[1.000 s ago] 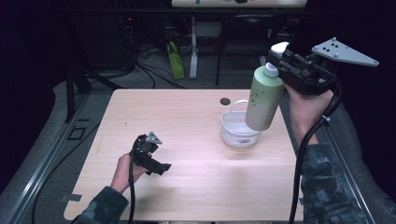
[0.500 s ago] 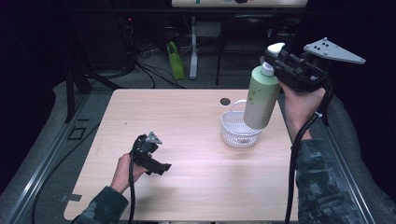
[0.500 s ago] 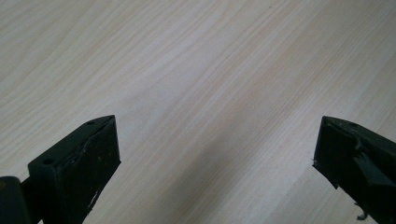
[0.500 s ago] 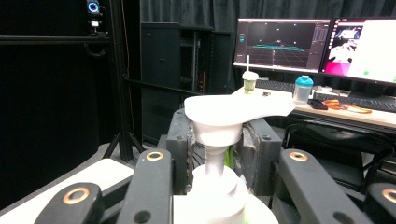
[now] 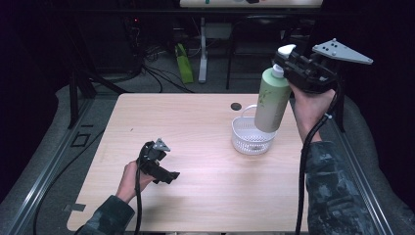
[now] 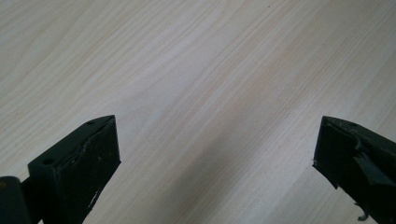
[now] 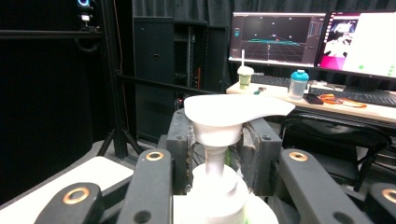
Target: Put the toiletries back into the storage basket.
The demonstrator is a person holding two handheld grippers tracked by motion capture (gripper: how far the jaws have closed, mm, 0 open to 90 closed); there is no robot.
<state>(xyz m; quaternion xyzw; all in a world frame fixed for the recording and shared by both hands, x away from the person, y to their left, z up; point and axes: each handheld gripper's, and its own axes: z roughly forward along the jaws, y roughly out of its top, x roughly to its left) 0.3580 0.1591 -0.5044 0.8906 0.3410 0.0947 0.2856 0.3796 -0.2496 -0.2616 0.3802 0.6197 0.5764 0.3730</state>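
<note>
1. Your table point(image 5: 205, 196) is pale wood with a fine grain. It sits in a dark room with cables and metal frame legs on the floor behind it.
2. A white mesh basket point(image 5: 251, 139) stands on the right half of the table, with a small dark round spot point(image 5: 236, 105) on the wood just behind it.
3. Your right gripper point(image 5: 286, 61) is clamped on the white pump neck of a green bottle point(image 5: 271, 100). The bottle hangs upright in the air above the basket's right edge.
4. In the right gripper view the pump head point(image 7: 236, 112) sits between the pads. Behind it you see a desk with lit monitors point(image 7: 315, 39).
5. Your left gripper point(image 5: 166, 175) rests low over the table's left part, its jaws wide apart with nothing between them.
6. The bottle's base hides part of the basket's rim, so you cannot tell whether they touch.
</note>
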